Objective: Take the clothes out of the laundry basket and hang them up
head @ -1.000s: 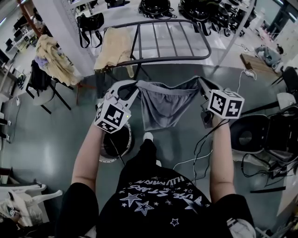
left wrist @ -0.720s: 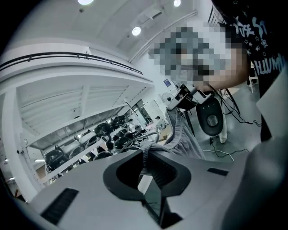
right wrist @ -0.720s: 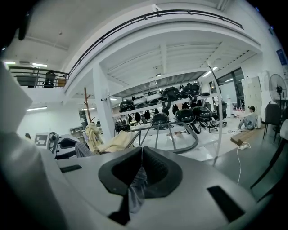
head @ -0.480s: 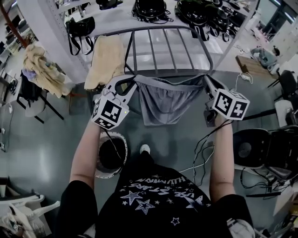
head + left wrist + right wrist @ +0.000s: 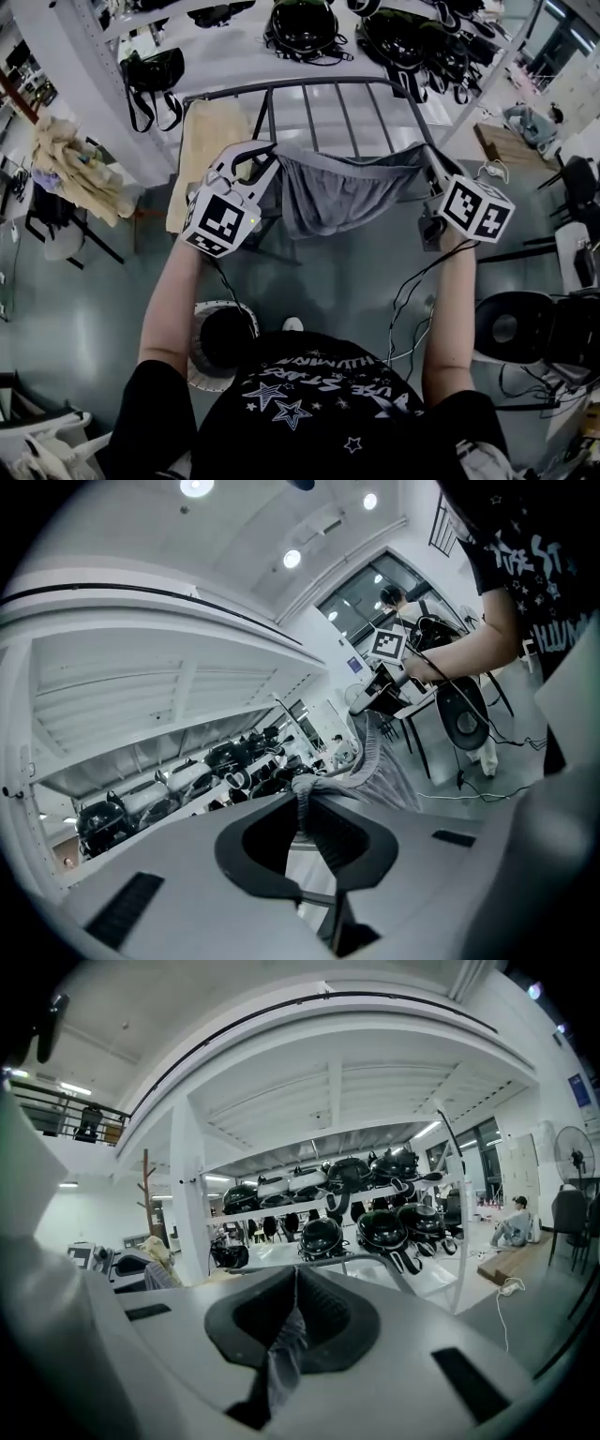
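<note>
Grey underwear (image 5: 339,192) hangs stretched by its waistband between my two grippers, just over the front rail of the grey drying rack (image 5: 319,89). My left gripper (image 5: 273,151) is shut on the left end of the waistband, seen pinched as grey cloth (image 5: 302,797) in the left gripper view. At the other end my right gripper (image 5: 427,152) is shut on the band, and cloth (image 5: 284,1340) trails down between its jaws. A pale yellow garment (image 5: 200,145) lies draped over the rack's left side. The round white laundry basket (image 5: 201,361) stands on the floor by the person's left leg.
Behind the rack runs a white shelf with several black helmets (image 5: 305,23) and a black bag (image 5: 155,67). A heap of clothes (image 5: 70,164) hangs at the left. Black chairs (image 5: 520,323) and cables (image 5: 408,295) sit on the floor to the right.
Both grippers have carried the stretched underwear forward and a little up, from over the floor to the rack's front rail. The basket now lies further back, near the person's body.
</note>
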The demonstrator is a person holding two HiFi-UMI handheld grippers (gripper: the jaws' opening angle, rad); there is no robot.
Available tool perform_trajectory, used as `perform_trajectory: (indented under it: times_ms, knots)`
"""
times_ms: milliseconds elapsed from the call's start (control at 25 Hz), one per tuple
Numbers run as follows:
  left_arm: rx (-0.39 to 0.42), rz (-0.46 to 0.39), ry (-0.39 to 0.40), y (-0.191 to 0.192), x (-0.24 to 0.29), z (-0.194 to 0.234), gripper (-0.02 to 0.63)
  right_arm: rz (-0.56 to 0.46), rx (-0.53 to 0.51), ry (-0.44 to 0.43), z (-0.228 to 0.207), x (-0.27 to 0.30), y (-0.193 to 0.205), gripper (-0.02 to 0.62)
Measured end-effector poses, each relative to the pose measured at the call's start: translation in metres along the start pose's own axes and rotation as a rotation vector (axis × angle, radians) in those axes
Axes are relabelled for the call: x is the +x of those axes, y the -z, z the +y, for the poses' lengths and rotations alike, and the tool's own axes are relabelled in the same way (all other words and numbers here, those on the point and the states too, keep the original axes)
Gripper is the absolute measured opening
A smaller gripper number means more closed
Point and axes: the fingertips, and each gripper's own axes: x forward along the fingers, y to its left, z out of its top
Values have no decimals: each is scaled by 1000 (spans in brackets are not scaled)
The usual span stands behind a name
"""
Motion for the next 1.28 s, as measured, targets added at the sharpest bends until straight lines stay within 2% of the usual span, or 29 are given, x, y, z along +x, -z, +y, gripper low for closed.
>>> perform_trajectory:
  times_ms: [160, 360, 720, 960, 1280]
  knots:
    - [-16, -34, -13, 0, 19, 33, 54, -34, -13, 15, -2, 28, -25, 20]
    - [-13, -19, -35, 9, 46, 61, 53, -55, 3, 35, -19, 61, -42, 20]
    - [-11, 45, -93, 39, 104, 112, 54, -74, 21, -24, -48, 150, -73, 20]
    - [-20, 102, -122, 63, 148, 146, 54, -39, 22, -69, -67, 219, -87, 20]
    - [-80, 170, -149, 104, 195, 178, 54, 35, 22, -106, -89, 297, -83, 20]
